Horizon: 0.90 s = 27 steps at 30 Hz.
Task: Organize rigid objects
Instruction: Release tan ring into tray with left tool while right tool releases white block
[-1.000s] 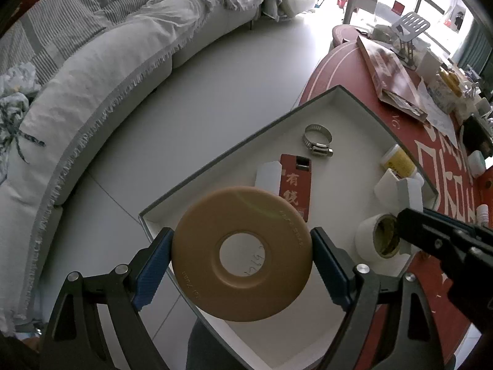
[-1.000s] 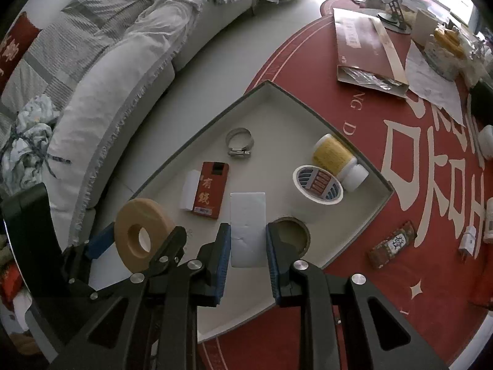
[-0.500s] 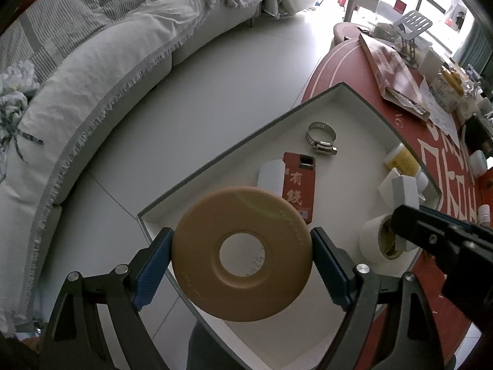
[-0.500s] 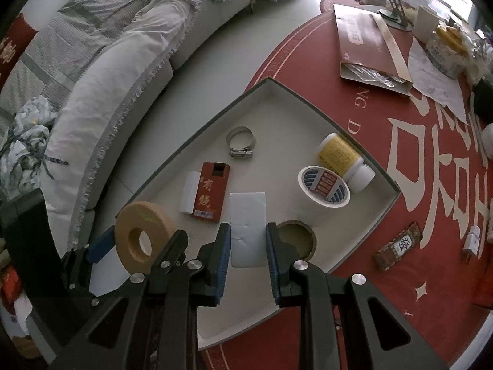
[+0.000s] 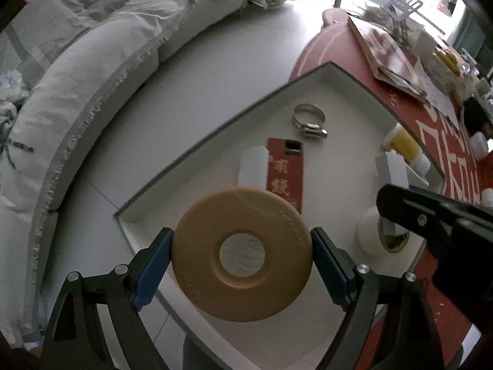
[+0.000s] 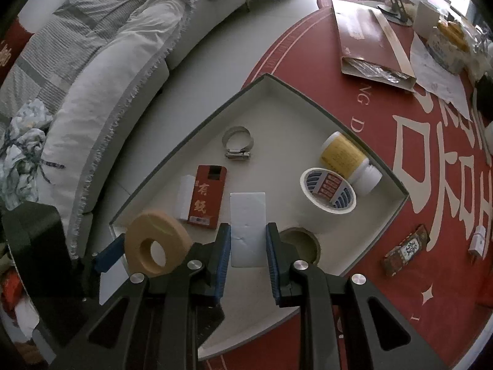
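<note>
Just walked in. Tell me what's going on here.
A person is sorting small items into a white tray on a red table. The left hand-held gripper holds a tan ring above the tray's near corner. The right hand-held gripper grips a white block over the tray. A hose clamp, red box, tape roll and yellow jar already lie inside.

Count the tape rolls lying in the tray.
2. A printed-core roll lies beside the yellow bottle; a white roll sits right of the right claw, partly hidden. The tan ring in the left claw isn't counted.
</note>
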Each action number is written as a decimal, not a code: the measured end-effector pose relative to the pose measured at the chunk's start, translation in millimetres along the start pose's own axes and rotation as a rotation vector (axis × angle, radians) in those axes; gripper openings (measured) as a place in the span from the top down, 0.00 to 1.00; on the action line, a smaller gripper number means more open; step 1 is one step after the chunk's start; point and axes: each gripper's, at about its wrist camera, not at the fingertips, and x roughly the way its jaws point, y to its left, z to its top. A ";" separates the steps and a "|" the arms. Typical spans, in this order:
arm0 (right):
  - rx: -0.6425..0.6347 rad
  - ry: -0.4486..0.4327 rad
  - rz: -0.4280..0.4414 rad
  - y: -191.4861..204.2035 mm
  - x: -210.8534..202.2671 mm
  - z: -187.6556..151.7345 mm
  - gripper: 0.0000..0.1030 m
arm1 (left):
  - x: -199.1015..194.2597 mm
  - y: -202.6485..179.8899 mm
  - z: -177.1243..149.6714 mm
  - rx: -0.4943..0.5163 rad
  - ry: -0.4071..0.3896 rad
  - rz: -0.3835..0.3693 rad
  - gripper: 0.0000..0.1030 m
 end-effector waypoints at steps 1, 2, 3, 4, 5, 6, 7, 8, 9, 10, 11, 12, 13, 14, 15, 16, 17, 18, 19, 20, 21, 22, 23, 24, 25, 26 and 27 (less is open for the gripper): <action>-0.001 -0.002 -0.002 -1.2 0.2 -0.2 0.77 | 1.1 -1.2 -0.8 0.003 0.004 -0.005 0.12; -0.001 0.000 -0.005 -2.3 0.7 -0.6 0.76 | 2.3 -1.7 -1.3 0.008 0.009 -0.013 0.12; -0.002 0.003 -0.002 -3.8 1.0 -0.9 0.74 | 2.9 -2.4 -2.0 0.011 0.013 -0.021 0.10; -0.002 0.008 0.004 -5.4 0.9 -1.2 0.47 | 3.1 -3.2 -2.0 0.013 0.017 -0.029 0.10; 0.002 0.005 -0.003 -6.7 -0.3 -1.2 0.35 | 4.5 -2.5 -1.7 -0.013 0.023 -0.055 0.08; 0.017 -0.019 -0.041 -11.5 -4.2 -2.4 0.17 | 6.8 -2.0 -0.9 -0.034 0.034 -0.073 0.00; 0.028 -0.059 -0.039 -17.1 -11.3 -4.1 0.15 | 8.2 -2.6 -0.3 -0.042 0.035 -0.080 0.00; 0.038 -0.081 -0.032 -22.5 -17.8 -5.7 0.15 | 9.2 -3.9 0.4 -0.045 0.032 -0.075 0.00; 0.042 -0.089 -0.032 -25.6 -21.6 -6.9 0.15 | 10.3 -5.8 0.5 -0.047 0.028 -0.064 0.00; 0.046 -0.104 -0.040 -30.9 -28.3 -9.0 0.15 | 10.7 -6.7 0.7 -0.048 0.032 -0.059 0.00; 0.050 -0.121 -0.054 -35.3 -33.8 -10.7 0.15 | 11.2 -9.0 1.0 -0.049 0.035 -0.065 0.00; 0.058 -0.151 -0.079 -42.7 -42.2 -13.3 0.15 | 10.6 -10.2 0.8 -0.054 0.036 -0.074 0.00; 0.065 -0.184 -0.114 -51.2 -50.8 -15.4 0.15 | 8.2 -11.9 0.5 -0.068 0.031 -0.082 0.00; 0.071 -0.212 -0.154 -59.4 -58.3 -17.0 0.15 | 5.1 -12.5 0.6 -0.079 0.025 -0.092 0.00; 0.083 -0.251 -0.214 -71.3 -67.4 -18.3 0.15 | 0.5 -12.7 1.2 -0.094 0.017 -0.114 0.00; 0.100 -0.283 -0.275 -83.8 -74.9 -18.7 0.15 | -5.7 -13.4 1.3 -0.112 0.007 -0.148 0.00; 0.127 -0.308 -0.338 -99.0 -81.6 -17.8 0.15 | -10.9 -11.8 3.0 -0.123 0.003 -0.169 0.00; 0.155 -0.313 -0.384 -114.4 -85.1 -15.9 0.15 | -17.4 -12.7 3.6 -0.136 -0.005 -0.193 0.00; 0.188 -0.306 -0.424 -133.2 -86.5 -13.3 0.15 | -24.6 -13.9 4.7 -0.146 -0.012 -0.222 0.00; 0.213 -0.300 -0.444 -147.4 -86.1 -11.5 0.15 | -30.5 -14.3 6.0 -0.151 -0.016 -0.244 0.00; 0.245 -0.290 -0.476 -166.0 -85.0 -8.6 0.15 | -37.2 -17.2 6.9 -0.157 -0.025 -0.267 0.00; 0.274 -0.289 -0.504 -182.9 -84.2 -5.7 0.15 | -43.3 -17.6 11.1 -0.160 -0.032 -0.280 0.00; 0.299 -0.288 -0.523 -199.9 -82.8 -1.4 0.15 | -50.3 -20.5 11.9 -0.158 -0.043 -0.288 0.00; 0.327 -0.282 -0.536 -218.5 -80.5 3.6 0.15 | -55.8 -20.8 13.2 -0.153 -0.049 -0.289 0.00; 0.350 -0.271 -0.543 -234.7 -77.7 9.4 0.15 | -58.8 -27.9 14.4 -0.142 -0.054 -0.282 0.00; 0.369 -0.247 -0.546 -249.8 -73.4 15.1 0.15 | -61.3 -30.5 13.8 -0.131 -0.056 -0.276 0.00; 0.381 -0.223 -0.543 -264.3 -68.4 20.9 0.15 | -62.4 -35.5 12.6 -0.119 -0.045 -0.269 0.00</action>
